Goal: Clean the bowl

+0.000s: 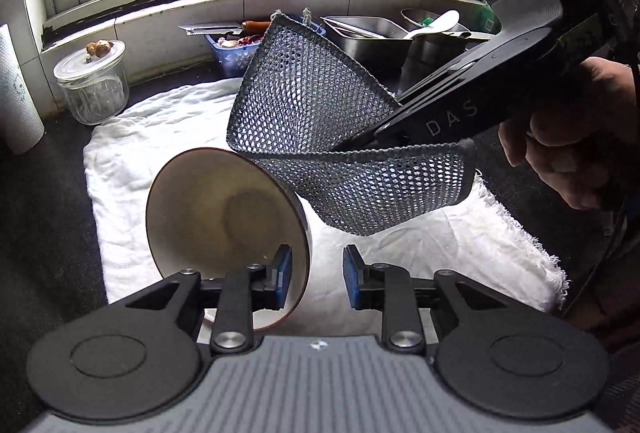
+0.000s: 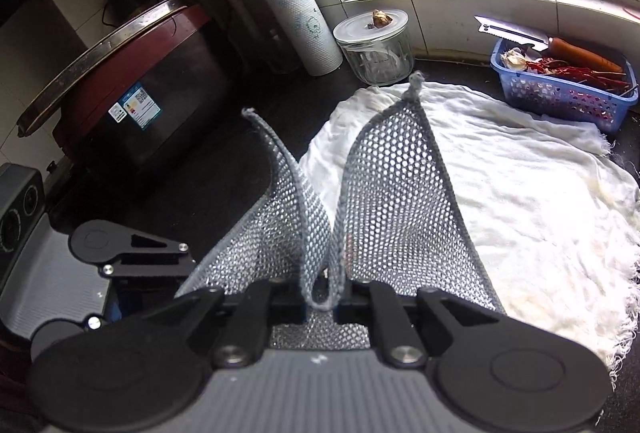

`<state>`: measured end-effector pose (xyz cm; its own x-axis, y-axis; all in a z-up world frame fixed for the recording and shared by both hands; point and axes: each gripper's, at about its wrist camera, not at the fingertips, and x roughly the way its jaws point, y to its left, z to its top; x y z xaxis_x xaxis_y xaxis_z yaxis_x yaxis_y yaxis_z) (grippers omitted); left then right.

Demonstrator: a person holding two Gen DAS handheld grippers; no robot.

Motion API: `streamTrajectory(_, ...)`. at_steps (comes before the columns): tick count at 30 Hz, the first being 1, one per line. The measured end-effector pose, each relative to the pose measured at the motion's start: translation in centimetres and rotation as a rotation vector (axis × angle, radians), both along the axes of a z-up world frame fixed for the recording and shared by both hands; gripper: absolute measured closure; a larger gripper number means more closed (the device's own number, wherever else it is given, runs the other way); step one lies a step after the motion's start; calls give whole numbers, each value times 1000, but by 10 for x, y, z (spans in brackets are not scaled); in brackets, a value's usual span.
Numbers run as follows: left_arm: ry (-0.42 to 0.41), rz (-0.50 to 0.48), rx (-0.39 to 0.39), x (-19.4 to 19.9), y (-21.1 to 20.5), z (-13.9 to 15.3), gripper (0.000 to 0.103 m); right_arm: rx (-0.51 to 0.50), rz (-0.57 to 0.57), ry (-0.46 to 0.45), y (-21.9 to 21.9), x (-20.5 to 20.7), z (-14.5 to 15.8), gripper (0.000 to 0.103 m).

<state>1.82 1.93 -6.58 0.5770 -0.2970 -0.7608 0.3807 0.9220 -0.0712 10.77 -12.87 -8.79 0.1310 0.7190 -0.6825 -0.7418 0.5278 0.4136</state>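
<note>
Left wrist view: left gripper (image 1: 316, 279) spread wide, one blue pad inside the rim of the tilted bowl (image 1: 224, 229), the other clear of it; bowl tipped on its side over the white cloth (image 1: 440, 245), opening facing the camera. Just above, right gripper (image 1: 360, 143) clamped on a folded grey mesh scrubber (image 1: 320, 121). Right wrist view: right gripper (image 2: 322, 307) pinching the mesh scrubber (image 2: 396, 201), two flaps fanning upward over the white cloth (image 2: 540, 217); bowl out of sight here.
</note>
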Motion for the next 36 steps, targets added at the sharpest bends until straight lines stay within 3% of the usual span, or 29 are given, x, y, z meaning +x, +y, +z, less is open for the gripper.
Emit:
streamTrajectory(1, -9, 11, -7, 1, 3, 0, 79, 0, 1, -1, 1, 0, 0, 92)
streamTrajectory(3, -12, 18, -28, 3, 8, 1, 96, 1, 4, -4, 1, 0, 1, 92)
streamTrajectory(4, -6, 12, -47, 4, 10, 2, 98, 2, 6, -4, 1, -1, 1, 92)
streamTrajectory(8, 24, -12, -116, 11, 17, 6, 99, 8, 12, -5, 0, -1, 2, 92)
streamTrajectory(13, 77, -60, -284, 14, 27, 11, 99, 46, -6, -8, -6, 5, 12, 92)
streamTrajectory(18, 102, 14, -437, 19, 44, 3, 99, 81, -6, 21, -7, 16, 17, 92)
streamTrajectory(26, 146, 166, -643, 30, 77, -9, 99, 127, -57, 127, -24, 9, -5, 92)
streamTrajectory(31, 155, 220, -685, 34, 86, -10, 98, 111, -53, 107, -21, -5, -8, 92)
streamTrajectory(36, 143, 166, -566, 28, 78, 0, 97, 114, -82, 104, -20, -3, -10, 92)
